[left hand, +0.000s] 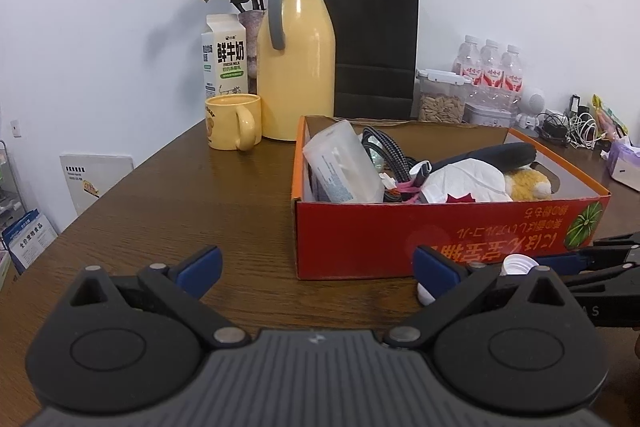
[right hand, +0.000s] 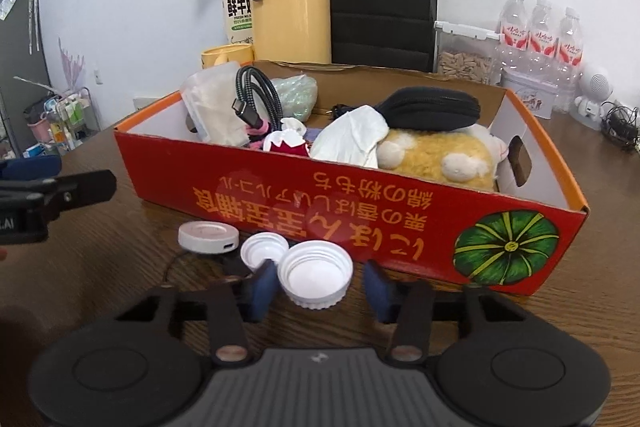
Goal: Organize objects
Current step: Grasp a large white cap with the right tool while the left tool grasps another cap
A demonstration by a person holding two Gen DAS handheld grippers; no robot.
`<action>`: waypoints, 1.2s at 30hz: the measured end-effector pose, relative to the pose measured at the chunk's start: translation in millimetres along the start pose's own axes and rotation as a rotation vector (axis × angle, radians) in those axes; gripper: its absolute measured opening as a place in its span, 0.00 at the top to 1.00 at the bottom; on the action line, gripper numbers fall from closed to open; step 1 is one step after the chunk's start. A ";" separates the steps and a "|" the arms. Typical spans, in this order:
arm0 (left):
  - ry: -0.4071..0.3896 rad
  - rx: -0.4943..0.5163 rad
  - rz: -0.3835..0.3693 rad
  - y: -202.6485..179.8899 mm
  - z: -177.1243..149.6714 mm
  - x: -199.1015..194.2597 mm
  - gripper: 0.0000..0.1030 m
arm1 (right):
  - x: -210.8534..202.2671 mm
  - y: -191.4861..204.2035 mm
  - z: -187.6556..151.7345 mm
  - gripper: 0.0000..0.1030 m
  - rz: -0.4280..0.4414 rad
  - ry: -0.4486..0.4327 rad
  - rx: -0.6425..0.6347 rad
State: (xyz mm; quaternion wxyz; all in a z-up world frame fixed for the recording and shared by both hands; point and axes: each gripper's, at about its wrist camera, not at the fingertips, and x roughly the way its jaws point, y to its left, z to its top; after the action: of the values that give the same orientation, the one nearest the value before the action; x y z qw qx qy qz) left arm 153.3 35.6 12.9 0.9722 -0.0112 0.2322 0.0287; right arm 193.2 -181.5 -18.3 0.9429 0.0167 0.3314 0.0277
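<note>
A: Which hand do we have nearer the big white ribbed plastic bottle cap [right hand: 315, 278]?

B: The right gripper [right hand: 318, 285]. The cap lies open side up on the brown wooden tabletop [right hand: 580, 323], just in front of the long near wall of the red and orange cardboard box [right hand: 360, 211], and it sits between our blue pads [right hand: 262, 285].

A: Are we pinching it?

B: We judge not yet. The jaws stand partly drawn in; the left pad looks to touch the cap's rim, the right one shows a gap.

A: And its long axis?

B: It's round, so none matters. The smaller white cap [right hand: 262, 251] lies just beside it on the left, the flat white round disc with a port [right hand: 208, 235] beyond that.

A: The left gripper [left hand: 318, 273]?

B: Spread wide, holding nothing, over bare tabletop left of the box's near corner
</note>
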 end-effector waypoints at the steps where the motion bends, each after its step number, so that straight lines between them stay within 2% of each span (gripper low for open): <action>1: 0.001 0.001 -0.001 -0.7 0.0 0.0 0.00 | 0.3 -0.3 -0.9 0.62 0.001 -0.001 0.000; 16: -0.003 0.032 -0.032 -18.1 4.3 -2.2 0.00 | -14.6 -3.2 -5.1 0.62 0.004 -0.079 0.015; 24: -0.008 0.090 -0.103 -49.2 12.6 1.6 0.00 | -35.9 -17.0 -13.0 0.62 -0.018 -0.141 0.020; 33: 0.050 0.186 -0.209 -92.8 11.8 14.0 0.00 | -54.6 -52.4 -21.9 0.62 -0.074 -0.192 0.071; 35: 0.063 0.204 -0.224 -100.6 11.1 16.8 0.06 | -56.2 -57.6 -23.6 0.62 -0.081 -0.199 0.079; 36: 0.074 0.215 -0.228 -104.9 11.0 18.8 0.16 | -57.2 -59.6 -24.1 0.62 -0.083 -0.203 0.082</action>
State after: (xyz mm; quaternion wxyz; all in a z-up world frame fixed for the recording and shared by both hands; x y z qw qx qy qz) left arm 181.4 -67.8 15.0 0.9556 0.0657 0.2667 -0.1071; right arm 136.0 -244.4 -4.3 0.9705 0.0442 0.2357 -0.0265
